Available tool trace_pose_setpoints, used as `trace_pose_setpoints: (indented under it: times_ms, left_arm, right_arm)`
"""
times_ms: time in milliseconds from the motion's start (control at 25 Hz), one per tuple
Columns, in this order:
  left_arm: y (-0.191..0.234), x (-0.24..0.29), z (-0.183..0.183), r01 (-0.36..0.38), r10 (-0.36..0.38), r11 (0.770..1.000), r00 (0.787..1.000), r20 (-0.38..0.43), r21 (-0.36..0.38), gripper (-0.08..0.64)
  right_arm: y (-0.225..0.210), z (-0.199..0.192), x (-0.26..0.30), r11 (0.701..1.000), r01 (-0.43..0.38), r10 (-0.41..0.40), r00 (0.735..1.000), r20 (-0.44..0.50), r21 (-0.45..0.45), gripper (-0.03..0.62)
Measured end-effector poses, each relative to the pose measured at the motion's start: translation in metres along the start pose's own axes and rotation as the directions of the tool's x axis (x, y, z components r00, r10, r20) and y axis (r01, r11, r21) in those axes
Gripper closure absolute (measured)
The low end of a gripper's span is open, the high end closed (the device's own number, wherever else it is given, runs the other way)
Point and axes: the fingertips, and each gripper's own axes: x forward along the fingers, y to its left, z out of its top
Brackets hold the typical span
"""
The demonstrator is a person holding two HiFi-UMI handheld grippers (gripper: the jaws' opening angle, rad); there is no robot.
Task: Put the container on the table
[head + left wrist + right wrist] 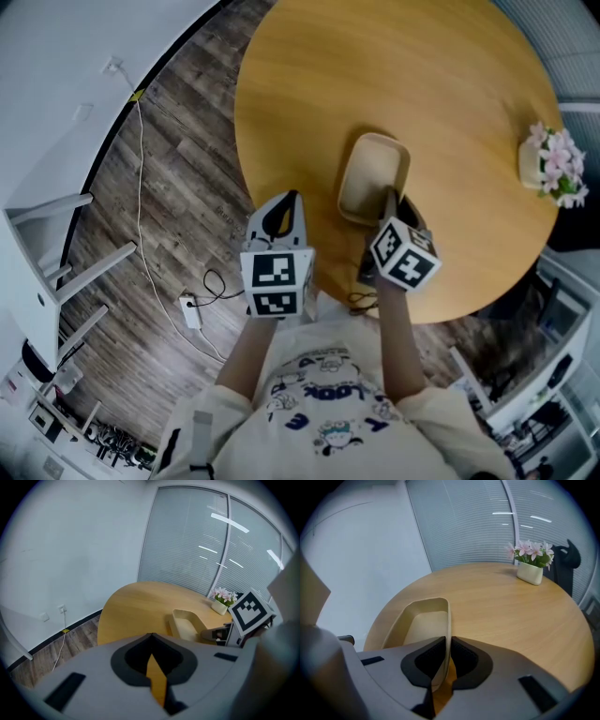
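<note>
The right hand-held gripper (449, 643) is pinching the near rim of a cream plastic container (372, 173), oblong w/ rounded corners and empty. Its jaws are closing narrowly on the thin wall, one pad inside and one outside. The container is sitting low over the near part of a round, honey-coloured wooden bench (422, 84), a little in from the edge. Whether its base is touching the wood cannot be told.

Judging from this, the placing step is prob. at its end. The next move is calling for the base to be settled flat, then the jaws opened and drawn back toward the person w/o dragging the rim.

The left hand-held gripper (151, 635) is hanging off the bench's near-left edge, jaws together w/ nothing btwn them.

Far right on the bench, a small white planter (536, 161) w/ pink flowers is standing well apart from the container. The rest of the top is showing bare wood.

Below, a grey-brown plank floor (178, 187) is running left, w/ a white cable (142, 216) leading to a white power strip (190, 310). A white shelf unit (37, 272) is standing far left. A plain white wall (70, 541) and windows w/ closed pale blinds (187, 541) are bounding the room.
</note>
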Motion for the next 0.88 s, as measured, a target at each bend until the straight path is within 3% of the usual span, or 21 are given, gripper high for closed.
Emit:
trace_pose_setpoints:
  times_ms: [160, 280, 480, 880]
  left_arm:
    - [0.001, -0.007, 0.004, 0.002, -0.002, 1.000, 1.000, 0.018, 0.001, 0.556]
    - [0.002, -0.015, 0.010, 0.001, -0.002, 1.000, 0.999, 0.043, 0.003, 0.555]
    - [0.003, -0.036, 0.028, 0.003, -0.004, 1.000, 0.995, 0.104, 0.012, 0.557]
    - [-0.015, -0.091, 0.077, 0.027, -0.039, 0.998, 0.963, 0.268, 0.050, 0.556]
  right_arm:
    - [-0.001, 0.004, -0.008, 1.000, 0.011, -0.011, 1.000, 0.026, 0.003, 0.564]
    - [0.000, 0.008, -0.018, 1.000, 0.008, -0.009, 0.999, 0.053, 0.017, 0.518]
    - [0.005, 0.024, -0.047, 1.000, 0.019, -0.016, 0.989, 0.144, -0.021, 0.518]
    - [0.036, 0.071, -0.131, 0.994, -0.026, 0.063, 0.926, 0.373, -0.103, 0.555]
